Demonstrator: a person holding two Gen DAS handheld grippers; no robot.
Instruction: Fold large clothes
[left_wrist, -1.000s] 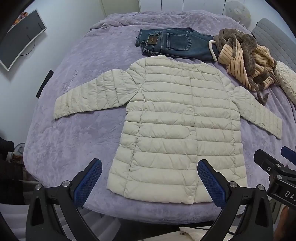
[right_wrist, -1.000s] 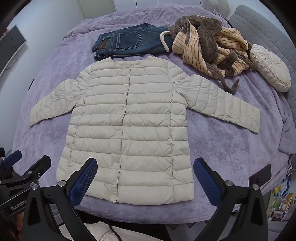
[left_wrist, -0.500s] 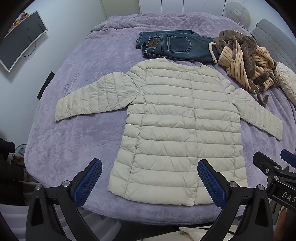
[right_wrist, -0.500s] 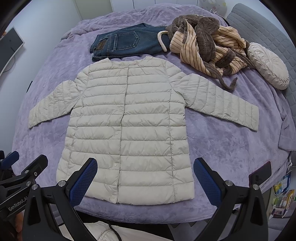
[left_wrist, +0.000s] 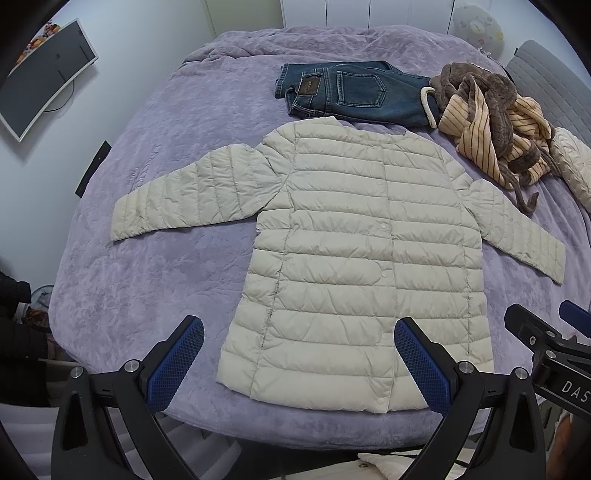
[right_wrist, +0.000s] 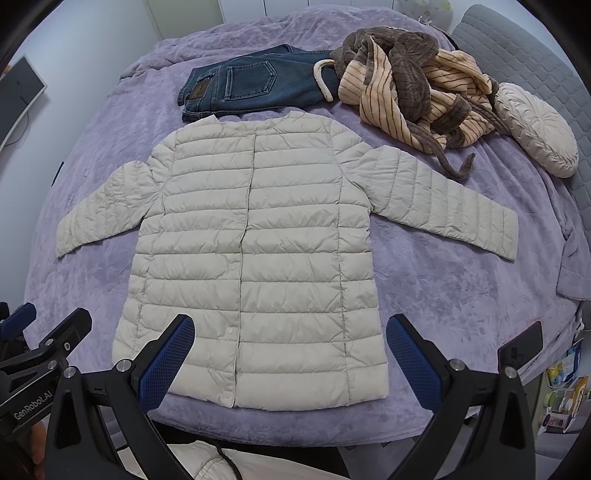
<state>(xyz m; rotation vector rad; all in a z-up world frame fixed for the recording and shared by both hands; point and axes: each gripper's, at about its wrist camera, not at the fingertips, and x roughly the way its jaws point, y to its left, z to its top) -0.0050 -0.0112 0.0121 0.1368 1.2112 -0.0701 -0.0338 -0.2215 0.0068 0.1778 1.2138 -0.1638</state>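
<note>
A cream quilted puffer jacket (left_wrist: 362, 258) (right_wrist: 258, 251) lies flat and snapped shut on the purple bedspread (left_wrist: 155, 266), both sleeves spread out to the sides, hem toward me. My left gripper (left_wrist: 299, 363) hovers open above the hem's left half, nothing between its blue pads. My right gripper (right_wrist: 290, 360) hangs open over the hem's middle and right, also holding nothing. Each gripper shows at the edge of the other's view.
Folded blue jeans (left_wrist: 351, 94) lie just beyond the collar. A striped tan and brown robe (left_wrist: 491, 118) is heaped at the far right, next to a round cream cushion (right_wrist: 535, 129). A monitor (left_wrist: 40, 77) hangs on the left wall. The bed's near edge is below the hem.
Both grippers have drawn slightly back and up, so the jacket sits a little farther into the views. The jacket itself has not moved.
</note>
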